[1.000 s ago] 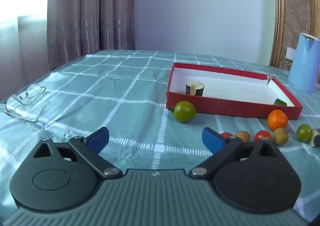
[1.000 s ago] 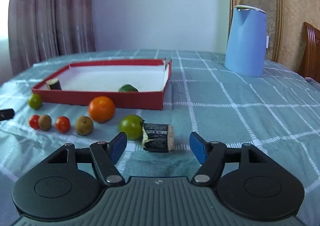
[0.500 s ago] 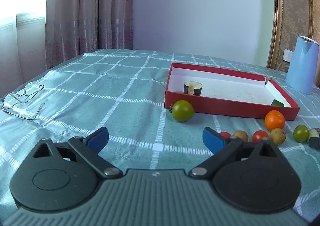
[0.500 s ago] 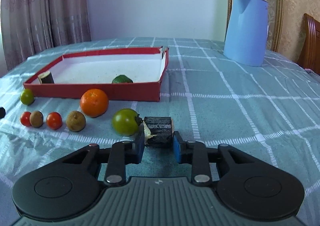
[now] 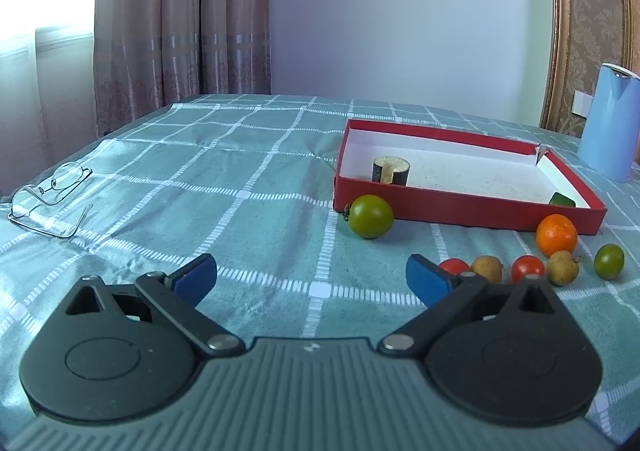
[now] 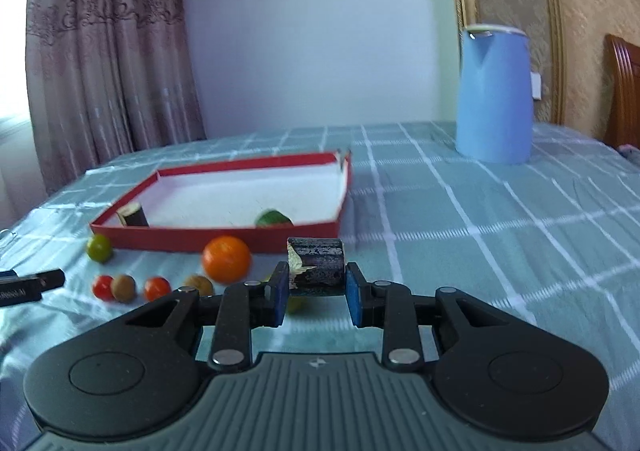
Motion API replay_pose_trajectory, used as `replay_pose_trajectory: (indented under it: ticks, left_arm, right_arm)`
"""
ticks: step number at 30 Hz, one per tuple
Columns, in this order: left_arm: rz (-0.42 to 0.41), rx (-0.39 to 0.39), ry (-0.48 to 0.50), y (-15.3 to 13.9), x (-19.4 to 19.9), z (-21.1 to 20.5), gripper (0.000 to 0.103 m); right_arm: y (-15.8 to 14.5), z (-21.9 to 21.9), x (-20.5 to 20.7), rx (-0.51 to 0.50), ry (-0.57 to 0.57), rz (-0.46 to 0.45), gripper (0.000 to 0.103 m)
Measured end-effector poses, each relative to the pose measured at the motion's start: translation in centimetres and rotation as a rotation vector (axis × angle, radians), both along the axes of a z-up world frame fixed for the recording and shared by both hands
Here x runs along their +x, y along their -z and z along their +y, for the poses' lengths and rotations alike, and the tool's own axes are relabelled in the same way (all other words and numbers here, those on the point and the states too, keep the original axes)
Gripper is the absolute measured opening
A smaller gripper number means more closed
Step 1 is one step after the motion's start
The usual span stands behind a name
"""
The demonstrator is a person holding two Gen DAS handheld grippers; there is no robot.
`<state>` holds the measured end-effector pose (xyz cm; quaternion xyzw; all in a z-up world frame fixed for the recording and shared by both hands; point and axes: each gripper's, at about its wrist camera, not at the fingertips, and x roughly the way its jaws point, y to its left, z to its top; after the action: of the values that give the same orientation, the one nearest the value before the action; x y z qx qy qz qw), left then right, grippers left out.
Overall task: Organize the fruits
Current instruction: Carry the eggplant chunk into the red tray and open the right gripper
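Dark cane segment [image 6: 316, 265], long axis crosswise, clenched by its cut ends in right tool [image 6: 314, 293] clear of the worktop; red box [image 6: 224, 241] ahead and slightly left; left tool [image 5: 311, 278] released, empty, farther off

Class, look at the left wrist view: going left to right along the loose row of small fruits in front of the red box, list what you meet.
Red cherry tomato → brown longan → red cherry tomato → brown longan → small green tomato.
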<state>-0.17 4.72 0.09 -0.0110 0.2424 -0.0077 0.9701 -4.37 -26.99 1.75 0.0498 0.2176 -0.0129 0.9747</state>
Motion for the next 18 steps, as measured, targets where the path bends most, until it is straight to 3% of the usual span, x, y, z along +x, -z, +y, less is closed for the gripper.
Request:
replay_pose_trajectory:
  ticks: [10, 18]
  left_arm:
    - [0.010, 0.012, 0.003, 0.0, 0.0, -0.1, 0.101]
    - [0.015, 0.006, 0.006, 0.0, 0.1, 0.0, 0.101]
  right_arm:
    - [-2.6, 3.1, 6.2, -0.013, -0.112, 0.001, 0.029]
    - [-1.0, 5.8, 12.5, -0.048, -0.141, 0.086, 0.029]
